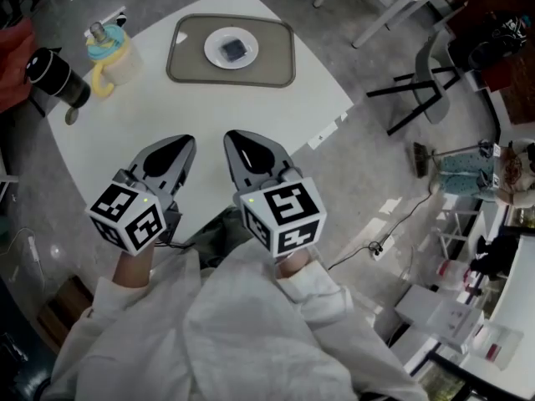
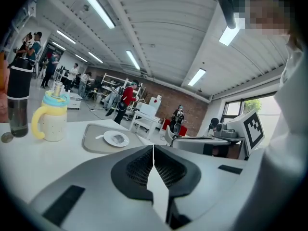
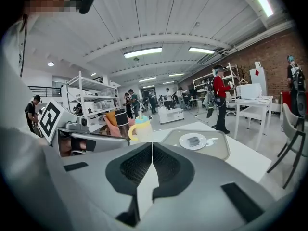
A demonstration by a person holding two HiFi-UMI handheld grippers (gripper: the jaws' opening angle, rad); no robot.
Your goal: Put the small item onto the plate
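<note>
A small dark square item [image 1: 234, 50] lies on a white plate [image 1: 216, 42], which rests on a grey tray [image 1: 272, 69] at the far side of the white table [image 1: 125, 132]. The plate [image 2: 111, 139] [image 3: 185, 143] with the item [image 2: 118, 138] [image 3: 193, 141] on it shows in both gripper views, far ahead of the jaws. My left gripper [image 1: 179, 144] [image 2: 153, 150] and right gripper [image 1: 237, 139] [image 3: 152, 148] hover side by side over the near table edge. Both are shut with nothing between their jaws.
A yellow sippy cup with a blue lid [image 1: 109, 57] and a black bottle [image 1: 55, 78] stand at the table's left. A coin [image 1: 70, 117] lies beside the bottle. A chair [image 1: 422, 82] and white desks stand to the right.
</note>
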